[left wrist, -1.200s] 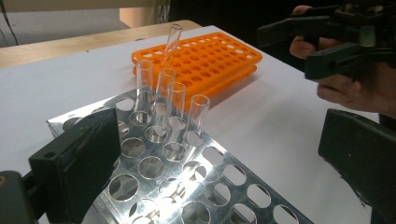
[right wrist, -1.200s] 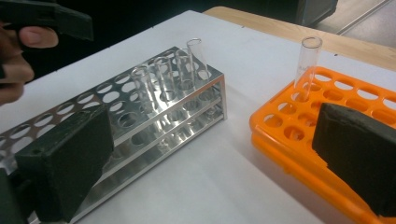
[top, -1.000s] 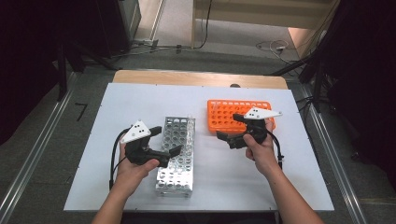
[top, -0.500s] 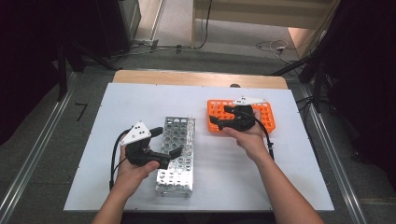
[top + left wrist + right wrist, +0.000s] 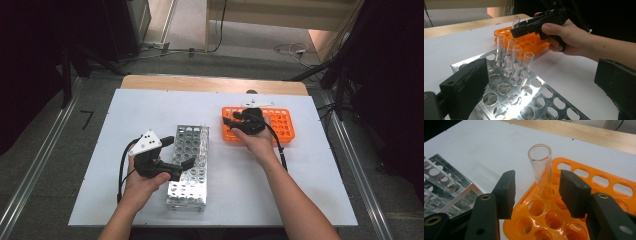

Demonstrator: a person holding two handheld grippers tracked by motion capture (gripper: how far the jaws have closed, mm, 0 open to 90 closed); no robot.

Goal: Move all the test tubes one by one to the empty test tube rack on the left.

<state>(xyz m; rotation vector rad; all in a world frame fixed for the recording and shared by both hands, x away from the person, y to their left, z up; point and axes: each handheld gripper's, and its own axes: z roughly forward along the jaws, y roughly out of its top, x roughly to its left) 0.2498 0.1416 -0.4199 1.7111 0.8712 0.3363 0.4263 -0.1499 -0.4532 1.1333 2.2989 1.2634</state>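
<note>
Reaching from above, the right gripper (image 5: 235, 119) hung over the orange rack (image 5: 283, 125) at two o'clock on the desk (image 5: 310, 190). Four tubes (image 5: 517, 53) already stood in the metal rack (image 5: 529, 100), the left gripper (image 5: 541, 87) gaping beside them. Closing jaws flanked, untouching, the last glass tube (image 5: 541, 167), not yet moved.

No text, label, brand, number or sign can be read anywhere. The orange rack (image 5: 280, 124) and the metal rack (image 5: 189, 165) carry no legible lettering. The white tabletop (image 5: 150, 115) is unmarked too.
</note>
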